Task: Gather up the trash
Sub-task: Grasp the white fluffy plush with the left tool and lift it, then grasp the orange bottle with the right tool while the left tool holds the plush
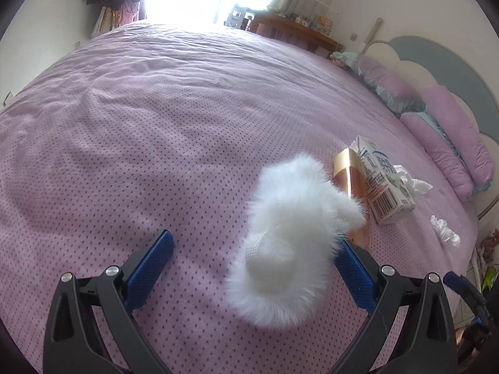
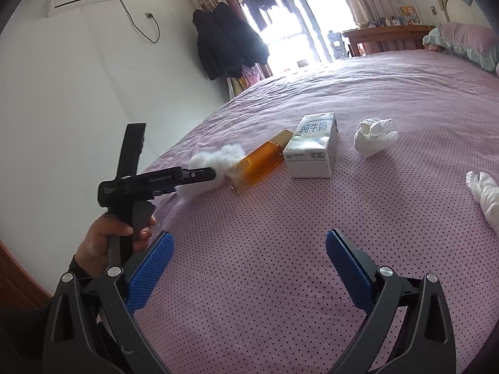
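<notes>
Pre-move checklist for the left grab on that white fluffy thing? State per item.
1. Left hand-held gripper open: ok, jaws spread wide.
2. White fluffy furry item between the jaws: ok, though off-centre, against the right blue pad.
3. Amber bottle with gold cap clear of the grab: not ok, it lies right beside the fluff.
4. White milk carton clear: ok, beyond the bottle.
5. Right hand-held gripper free: ok, open and empty over the pink dotted bedsheet.
6. Trash container in view: not ok, none visible.
</notes>
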Demonstrator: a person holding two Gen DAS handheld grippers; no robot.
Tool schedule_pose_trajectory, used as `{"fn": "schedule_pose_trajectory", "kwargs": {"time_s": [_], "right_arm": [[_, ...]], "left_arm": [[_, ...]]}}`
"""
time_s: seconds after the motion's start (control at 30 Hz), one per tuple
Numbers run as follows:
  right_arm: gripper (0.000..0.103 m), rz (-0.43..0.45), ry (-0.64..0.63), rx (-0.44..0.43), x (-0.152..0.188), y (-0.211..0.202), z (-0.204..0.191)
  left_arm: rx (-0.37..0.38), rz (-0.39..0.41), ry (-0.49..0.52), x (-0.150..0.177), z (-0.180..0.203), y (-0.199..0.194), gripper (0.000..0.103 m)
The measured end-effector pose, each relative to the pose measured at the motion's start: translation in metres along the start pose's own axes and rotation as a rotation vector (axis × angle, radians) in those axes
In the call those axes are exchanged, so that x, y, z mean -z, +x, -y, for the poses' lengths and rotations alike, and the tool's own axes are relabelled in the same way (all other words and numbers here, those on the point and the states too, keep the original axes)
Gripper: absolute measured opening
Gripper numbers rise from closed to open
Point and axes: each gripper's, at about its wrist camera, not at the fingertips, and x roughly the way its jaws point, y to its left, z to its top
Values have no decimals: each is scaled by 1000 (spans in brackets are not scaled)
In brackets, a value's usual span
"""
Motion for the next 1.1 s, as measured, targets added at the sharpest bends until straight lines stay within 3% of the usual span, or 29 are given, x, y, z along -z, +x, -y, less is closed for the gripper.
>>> {"fn": "schedule_pose_trajectory", "kwargs": {"time_s": [0.13,0.3,0.33,0.37,0.47,0.83,1.1], "right_arm": [[94,-3,-7,12,2,0,-3],[94,-8,4,19,4,-1,-3],[94,-11,5,18,4,0,-4],[94,-17,4,14,4,1,-5],[94,-15,-13,5,2,5,-13],[94,-41,-5,-74,-41,50,-51],[94,-103,155,11,-74,106,-38]], "left_arm": [[1,-6,26,-9,7,11,92],[-53,4,87,-12,15,16,49],[-44,11,80,-12,14,14,37],[-26,19,67,-12,12,13,32],[-9,45,49,-10,6,5,28],[30,96,43,-5,-9,-31,28],[66,86,21,-2,-26,-37,28]]}}
